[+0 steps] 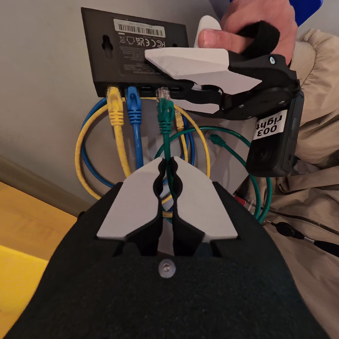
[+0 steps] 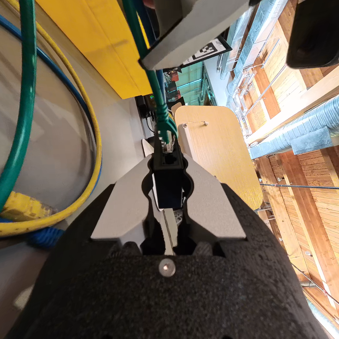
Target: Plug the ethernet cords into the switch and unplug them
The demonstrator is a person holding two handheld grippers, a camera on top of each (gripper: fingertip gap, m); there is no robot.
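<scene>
In the left wrist view the black switch (image 1: 128, 55) shows its labelled underside, ports facing me. My right gripper (image 1: 183, 80) is shut on its right end. A yellow cord (image 1: 114, 108) and a blue cord (image 1: 134, 108) sit in the two left ports. My left gripper (image 1: 166, 159) is shut on the green cord (image 1: 166, 143) below its boot. The green cord's clear plug (image 1: 162, 93) is at a port mouth, mostly outside. In the right wrist view my right gripper (image 2: 167, 159) clamps the switch (image 2: 167, 176), with the green plug (image 2: 167, 145) at a port.
Loops of yellow, blue and green cord hang below the switch. A loose green plug end (image 1: 217, 140) and a loose yellow one (image 1: 178, 119) lie among them. A person's hand (image 1: 247, 27) and beige jacket (image 1: 302, 201) fill the right. A yellow surface (image 1: 18, 266) is at the lower left.
</scene>
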